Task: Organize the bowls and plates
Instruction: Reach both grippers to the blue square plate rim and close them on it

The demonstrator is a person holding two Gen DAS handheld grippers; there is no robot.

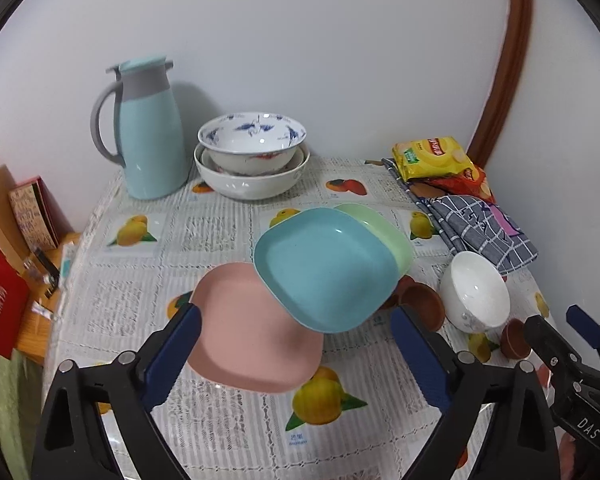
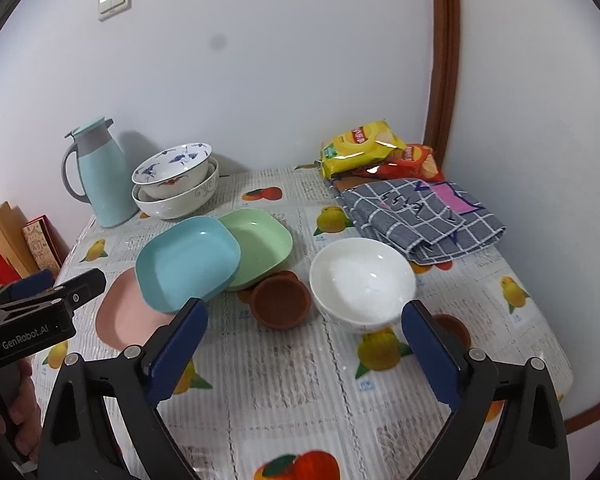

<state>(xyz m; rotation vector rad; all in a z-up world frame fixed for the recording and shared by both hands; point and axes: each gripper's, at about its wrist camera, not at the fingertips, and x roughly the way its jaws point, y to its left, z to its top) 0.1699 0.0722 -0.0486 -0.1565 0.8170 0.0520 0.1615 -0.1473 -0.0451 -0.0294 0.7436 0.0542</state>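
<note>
Three square plastic plates overlap mid-table: a pink plate [image 1: 256,332] [image 2: 128,316] at the near left, a blue plate [image 1: 324,268] [image 2: 186,262] resting across it, and a green plate [image 1: 384,232] [image 2: 260,246] under the blue one's far side. A white bowl [image 1: 476,290] [image 2: 362,282] stands to their right, with a brown bowl [image 1: 422,304] [image 2: 280,300] between. Two nested patterned bowls [image 1: 252,160] [image 2: 176,182] stand at the back. My left gripper [image 1: 296,350] is open, just short of the pink plate. My right gripper [image 2: 304,340] is open, before the white bowl.
A light blue jug [image 1: 150,132] [image 2: 100,172] stands at the back left. Snack bags [image 1: 432,158] [image 2: 364,144] and a folded checked cloth [image 1: 480,224] [image 2: 420,216] lie at the back right. Another small brown bowl [image 1: 514,338] [image 2: 456,328] sits near the white bowl. Boxes [image 1: 28,216] stand left of the table.
</note>
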